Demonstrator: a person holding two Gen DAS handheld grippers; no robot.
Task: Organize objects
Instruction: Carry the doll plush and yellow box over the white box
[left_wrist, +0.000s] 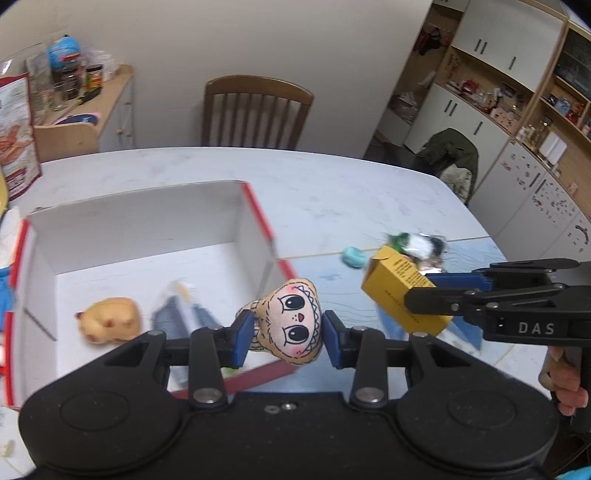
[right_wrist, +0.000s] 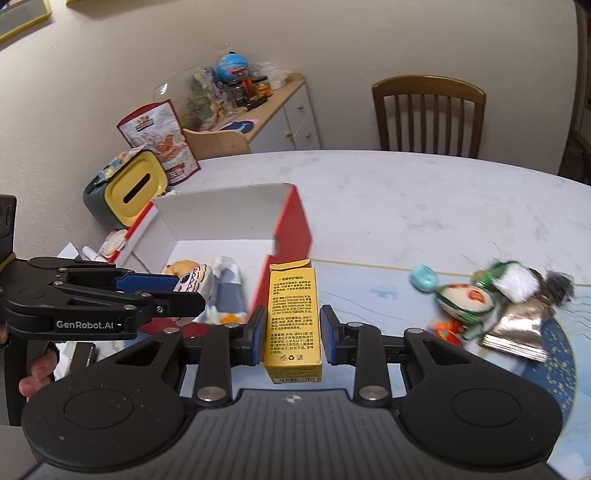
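I hold the small plush doll head (left_wrist: 293, 322) in my left gripper (left_wrist: 288, 334) fingers and the yellow cardboard carton (right_wrist: 293, 317) in my right gripper (right_wrist: 293, 334) fingers, both above the near right corner of the open red-and-white box (left_wrist: 258, 206), whose wall could knock either loose.

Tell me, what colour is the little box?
Yellow box with black print, clearest in the right wrist view.

Cloth doll, card cartons, matt plastic claws
Plush doll (left_wrist: 293, 325) soft printed cloth; yellow box (right_wrist: 293, 319) matt card; red box (left_wrist: 147, 236) card, white inside; tabletop (right_wrist: 406, 192) smooth marbled.
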